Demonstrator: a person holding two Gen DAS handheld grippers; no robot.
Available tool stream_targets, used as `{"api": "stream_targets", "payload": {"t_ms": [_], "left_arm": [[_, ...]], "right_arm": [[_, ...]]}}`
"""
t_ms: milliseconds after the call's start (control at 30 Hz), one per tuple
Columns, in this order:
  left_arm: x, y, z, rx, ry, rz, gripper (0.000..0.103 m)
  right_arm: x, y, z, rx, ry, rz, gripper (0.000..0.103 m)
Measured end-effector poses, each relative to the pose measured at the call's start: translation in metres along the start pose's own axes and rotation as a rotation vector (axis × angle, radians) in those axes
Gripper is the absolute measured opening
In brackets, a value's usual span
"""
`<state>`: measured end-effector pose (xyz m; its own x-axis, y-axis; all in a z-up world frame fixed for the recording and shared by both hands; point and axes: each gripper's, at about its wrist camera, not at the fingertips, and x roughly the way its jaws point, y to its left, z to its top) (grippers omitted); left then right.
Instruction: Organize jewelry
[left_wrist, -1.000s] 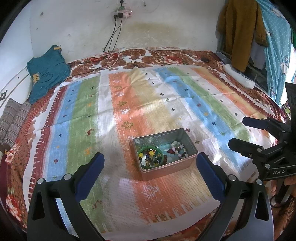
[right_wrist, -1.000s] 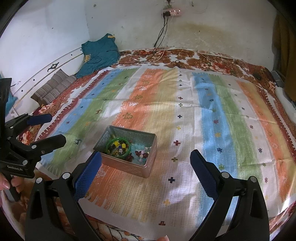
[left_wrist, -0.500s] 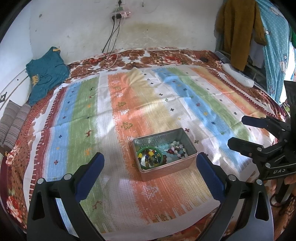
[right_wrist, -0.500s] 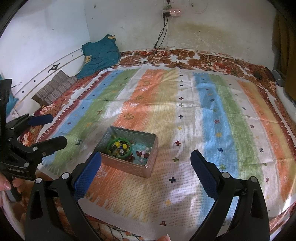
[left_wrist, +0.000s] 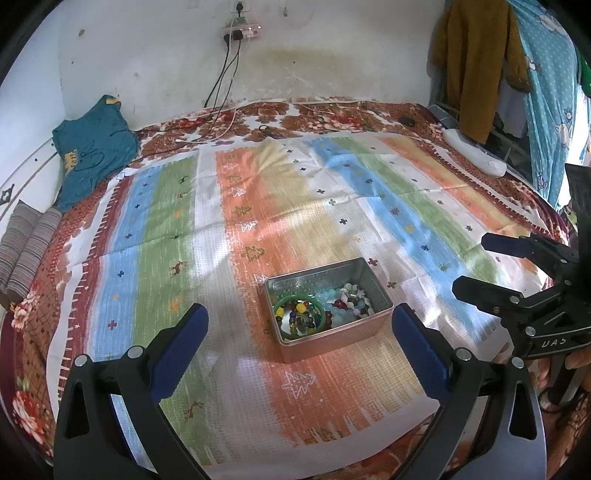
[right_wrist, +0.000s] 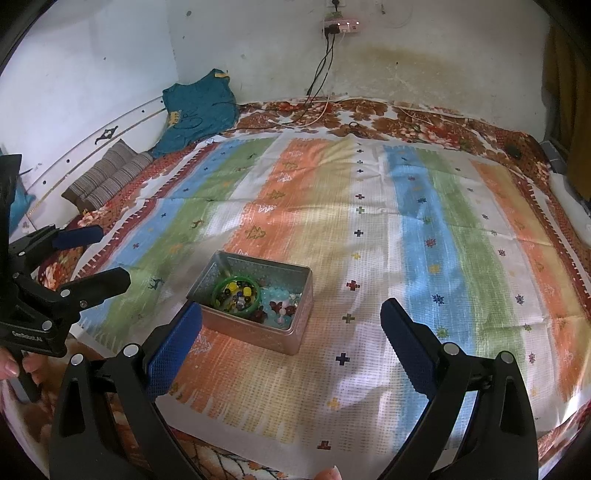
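An open silver metal tin (left_wrist: 334, 339) (right_wrist: 258, 338) sits on a striped bedspread. Inside it lie a green bangle (left_wrist: 299, 317) (right_wrist: 236, 291) around coloured beads, and pale blue and dark red beaded pieces (left_wrist: 347, 301) (right_wrist: 277, 304). My left gripper (left_wrist: 301, 334) is open and empty, held above the bed with the tin between and beyond its fingertips. My right gripper (right_wrist: 291, 328) is open and empty, just right of the tin. Each gripper shows in the other's view, the right gripper (left_wrist: 476, 266) at the right edge, the left gripper (right_wrist: 107, 258) at the left.
The striped cloth (left_wrist: 332, 192) covers a floral bed (left_wrist: 332, 118) against a white wall. A teal garment (left_wrist: 92, 147) and a striped pillow (left_wrist: 26, 251) lie at the left. Cables (left_wrist: 221, 122) run from a wall socket. Clothes (left_wrist: 476, 62) hang at the right.
Both views have shifted slightly; the tin sits a little farther and higher in the frames. Both grippers stay open and empty.
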<state>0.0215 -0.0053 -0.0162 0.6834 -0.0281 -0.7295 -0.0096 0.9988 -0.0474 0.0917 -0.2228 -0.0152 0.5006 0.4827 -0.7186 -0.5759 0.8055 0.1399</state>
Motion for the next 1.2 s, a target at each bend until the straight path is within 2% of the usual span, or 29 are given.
{"api": "stream_targets", "payload": {"t_ms": [1200], "left_arm": [[-0.0056,-0.0001,0.006,0.004,-0.026,-0.013,0.098]], "right_arm": [[-0.0003,-0.0011,0.0002,-0.004,-0.002,-0.001,0.098]]}}
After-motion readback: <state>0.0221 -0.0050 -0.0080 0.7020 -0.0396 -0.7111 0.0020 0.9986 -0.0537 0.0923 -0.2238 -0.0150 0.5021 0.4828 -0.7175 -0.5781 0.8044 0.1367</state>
